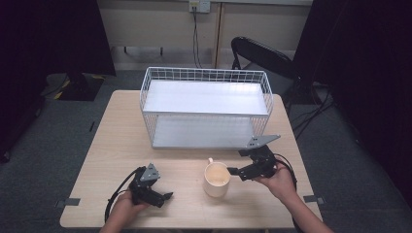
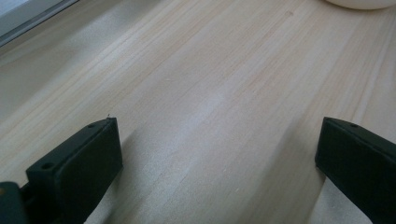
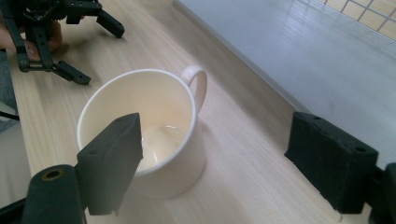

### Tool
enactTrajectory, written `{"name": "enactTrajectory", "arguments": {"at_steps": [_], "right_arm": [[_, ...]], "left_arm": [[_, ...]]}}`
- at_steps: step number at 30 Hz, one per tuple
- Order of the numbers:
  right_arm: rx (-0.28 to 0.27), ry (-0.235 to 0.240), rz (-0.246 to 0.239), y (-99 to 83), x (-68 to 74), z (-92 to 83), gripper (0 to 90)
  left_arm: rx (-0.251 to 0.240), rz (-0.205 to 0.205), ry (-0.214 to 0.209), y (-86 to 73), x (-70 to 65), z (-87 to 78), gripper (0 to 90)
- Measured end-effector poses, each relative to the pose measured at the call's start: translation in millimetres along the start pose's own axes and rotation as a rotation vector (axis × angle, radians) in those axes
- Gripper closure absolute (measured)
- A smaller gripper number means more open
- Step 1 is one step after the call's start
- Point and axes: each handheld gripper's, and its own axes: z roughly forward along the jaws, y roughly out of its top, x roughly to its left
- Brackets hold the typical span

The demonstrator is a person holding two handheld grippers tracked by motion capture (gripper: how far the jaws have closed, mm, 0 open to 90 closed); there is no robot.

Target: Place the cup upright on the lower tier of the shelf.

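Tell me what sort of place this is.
Probably a lab or office room set up for recording: a light wooden table on grey carpet, a white wire rack, a folding chair, dark curtains at both sides.

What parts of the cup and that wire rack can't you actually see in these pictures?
- Cup: in the right gripper view, the right tool has one jaw covering part of its near rim and wall.
- Cup: cut off by the top edge in the left gripper view.
- Wire rack: lower shelf's back hidden under the upper shelf, high view.
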Motion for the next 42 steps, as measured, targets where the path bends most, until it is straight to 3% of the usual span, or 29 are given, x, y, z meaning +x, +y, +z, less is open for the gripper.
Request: {"name": "enactTrajectory", "arguments": {"at_steps": [9, 27, 31, 38, 42], "right_arm": [[0.007, 0.016, -0.015, 5.0, 9.0, 16.8, 17.3], [0.024, 0.009, 0.017, -3.8, 11.4, 36.8, 19.4], [0.041, 0.013, 0.012, -5.6, 12.9, 40.0, 26.4], [0.051, 0.025, 0.057, -8.3, 9.7, 43.1, 46.0], [0.059, 0.022, 0.061, -9.8, 8.8, 44.2, 52.2]], "left_arm": [[0.000, 0.000, 0.000, 0.0, 0.0, 0.0, 0.1], [0.000, 0.000, 0.000, 0.0, 0.0, 0.0, 0.1], [0.000, 0.000, 0.000, 0.0, 0.0, 0.0, 0.1], [0.000, 0.000, 0.000, 0.0, 0.0, 0.0, 0.1], [0.000, 0.000, 0.000, 0.0, 0.0, 0.0, 0.1]]}}
